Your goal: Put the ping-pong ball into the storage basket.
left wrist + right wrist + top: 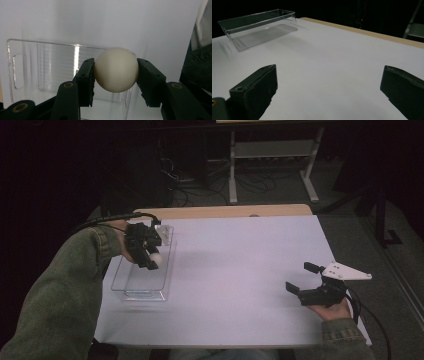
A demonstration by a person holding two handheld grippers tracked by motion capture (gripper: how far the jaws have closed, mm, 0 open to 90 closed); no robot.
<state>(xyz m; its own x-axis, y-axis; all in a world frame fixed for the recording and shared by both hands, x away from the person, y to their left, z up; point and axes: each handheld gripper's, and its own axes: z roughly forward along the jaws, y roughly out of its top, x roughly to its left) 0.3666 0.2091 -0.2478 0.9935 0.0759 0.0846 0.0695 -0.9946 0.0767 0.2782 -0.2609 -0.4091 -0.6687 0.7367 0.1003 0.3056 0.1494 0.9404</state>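
Left tool (pixel 116 71) clamped on a white ball (pixel 116 70), both pads pressed to its sides, held over the clear plastic bin (pixel 122 282) at the table's (pixel 240 270) left edge. Ball's underside and the bin's near wall partly hidden behind the jaws in the left gripper view; bin's far end masked by the tool in the high view. Right tool (pixel 305 277) wide open, holding nothing, low over bare table at the right, its jaws cut off at the frame edge in the right gripper view. Background too dark to read.
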